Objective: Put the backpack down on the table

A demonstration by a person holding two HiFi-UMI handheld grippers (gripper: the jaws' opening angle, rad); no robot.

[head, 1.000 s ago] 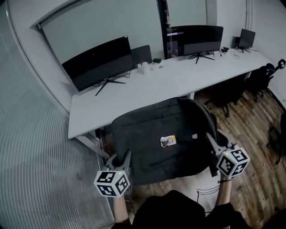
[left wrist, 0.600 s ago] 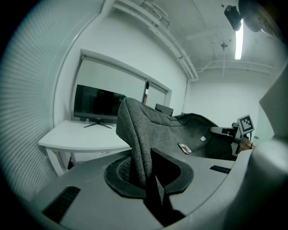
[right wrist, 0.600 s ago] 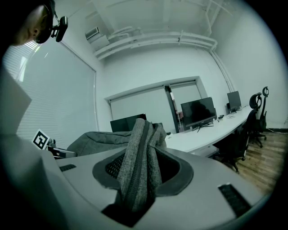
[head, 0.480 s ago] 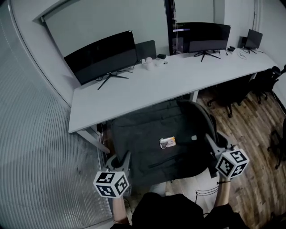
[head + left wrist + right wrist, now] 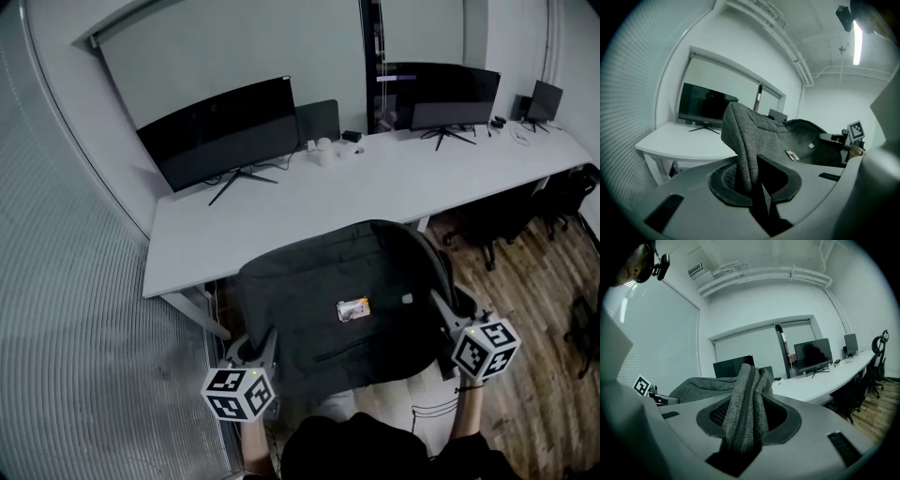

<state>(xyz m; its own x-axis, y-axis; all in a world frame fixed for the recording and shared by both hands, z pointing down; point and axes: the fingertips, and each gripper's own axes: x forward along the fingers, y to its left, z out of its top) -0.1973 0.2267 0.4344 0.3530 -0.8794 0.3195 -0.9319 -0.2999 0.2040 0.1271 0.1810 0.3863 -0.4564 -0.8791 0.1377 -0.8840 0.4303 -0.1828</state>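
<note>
A dark grey backpack (image 5: pixel 323 291) with a small label on its front hangs flat between my two grippers, its far edge over the front edge of the long white table (image 5: pixel 281 211). My left gripper (image 5: pixel 258 343) is shut on the backpack's left side; grey fabric (image 5: pixel 743 150) is pinched between its jaws. On the other side, my right gripper (image 5: pixel 442 311) is shut on a thicker fold with a zip (image 5: pixel 745 404). Each gripper's marker cube shows in the head view.
Two large dark monitors (image 5: pixel 220 136) (image 5: pixel 441 94) stand at the back of the table, with small white items (image 5: pixel 323 150) between them and a smaller screen (image 5: pixel 544 98) at the far right. Office chairs (image 5: pixel 492 220) stand on the wooden floor at right. A ribbed wall runs along the left.
Both grippers have carried the backpack forward toward the table; its far edge now overlaps the table's front edge. The grips are unchanged.
</note>
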